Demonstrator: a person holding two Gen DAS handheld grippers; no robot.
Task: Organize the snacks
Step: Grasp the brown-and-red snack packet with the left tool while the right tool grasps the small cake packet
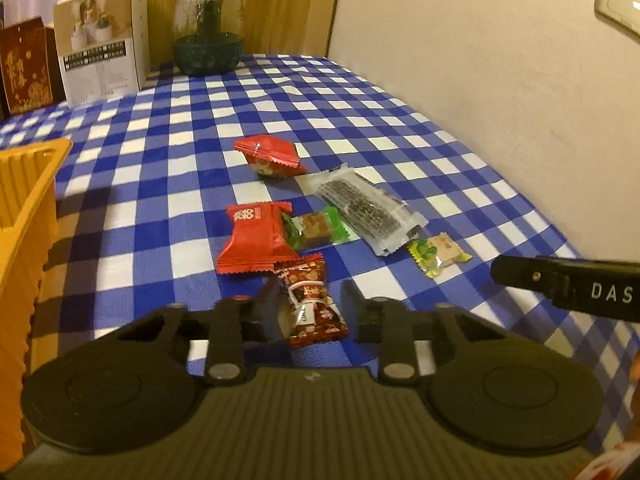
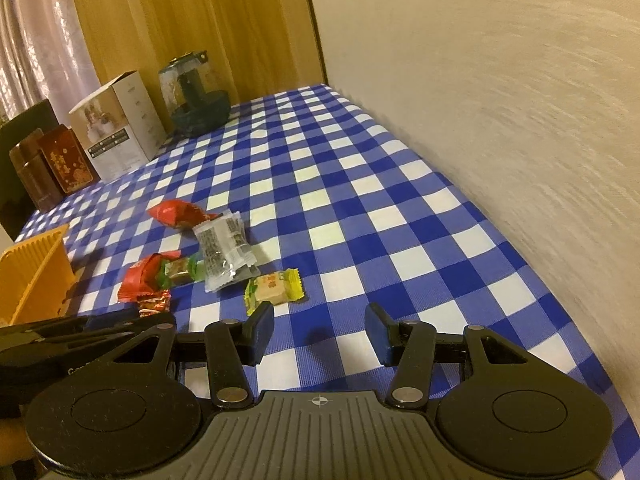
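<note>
on the blue and white checked table (image 1: 400, 128), the left hand-held gripper (image 1: 310, 308) had its two fingers squeezed on a dark red candy (image 1: 314, 300). the candy's long side ran straight away from the camera, one twisted end near, the other far. just past it lay a big red packet (image 1: 256, 238), a green-wrapped sweet (image 1: 320, 228), a long clear bar (image 1: 366, 212) slanting toward the wall, a yellow-green sweet (image 1: 438, 254) and another red packet (image 1: 270, 156).

the right hand-held gripper (image 2: 320, 334) stood half wide with nothing in it, just near the yellow-green sweet (image 2: 274, 286). only the left view showed the grip; the right view hid most of that candy. a yellow basket (image 1: 24, 216) sat at the left.
</note>
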